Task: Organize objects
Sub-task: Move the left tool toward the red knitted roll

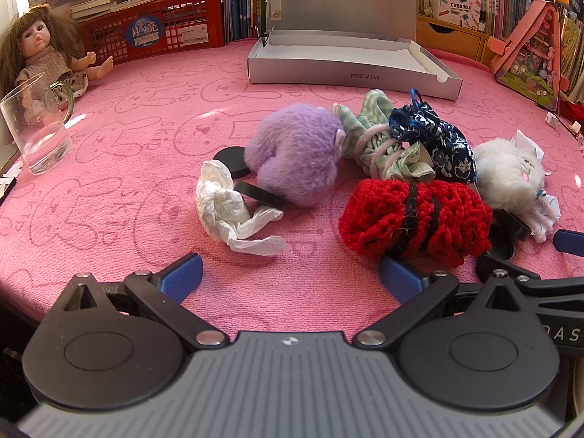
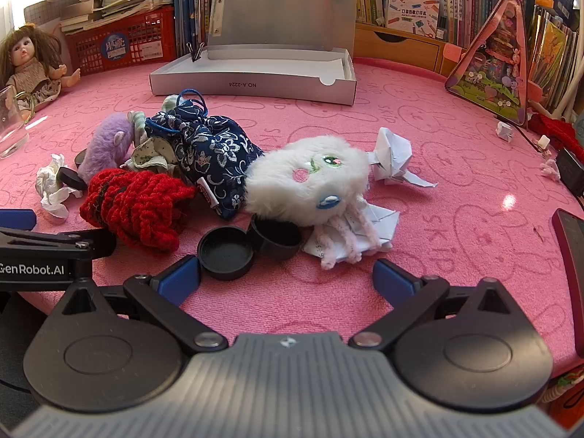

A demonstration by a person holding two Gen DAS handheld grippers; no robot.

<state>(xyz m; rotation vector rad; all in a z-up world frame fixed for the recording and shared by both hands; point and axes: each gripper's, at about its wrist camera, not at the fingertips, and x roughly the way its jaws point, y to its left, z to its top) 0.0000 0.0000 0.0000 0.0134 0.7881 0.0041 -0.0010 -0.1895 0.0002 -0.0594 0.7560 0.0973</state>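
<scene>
Where the left wrist camera looks down along its spread, empty fingers (image 1: 184, 275), a heap of small things lies mid-worktop (image 1: 127, 138) on pink cloth. A round purple plush (image 1: 292, 153) sits left of a red knitted roll (image 1: 414, 217) banded in black, whose long axis runs left to right. Behind them lie a green checked cloth bundle (image 1: 379, 138) and a dark blue patterned pouch (image 1: 434, 142). A crumpled white tissue (image 1: 226, 208) touches a black cap (image 1: 257, 195) that the plush partly hides. The open grey box (image 1: 350, 62) stands behind, lid upright. The white plush (image 1: 511, 179) is at the right of the heap.

In the right wrist view, the fingers (image 2: 392, 281) are likewise spread and hold nothing. The white plush (image 2: 310, 182) faces the camera, its pale strands trailing toward the lens over folded paper (image 2: 379, 219). Two black caps (image 2: 226, 253) lie just beside the near finger. The purple plush (image 2: 106, 146) is mostly hidden behind the pouch (image 2: 211, 153) and the red roll (image 2: 138, 204).
</scene>
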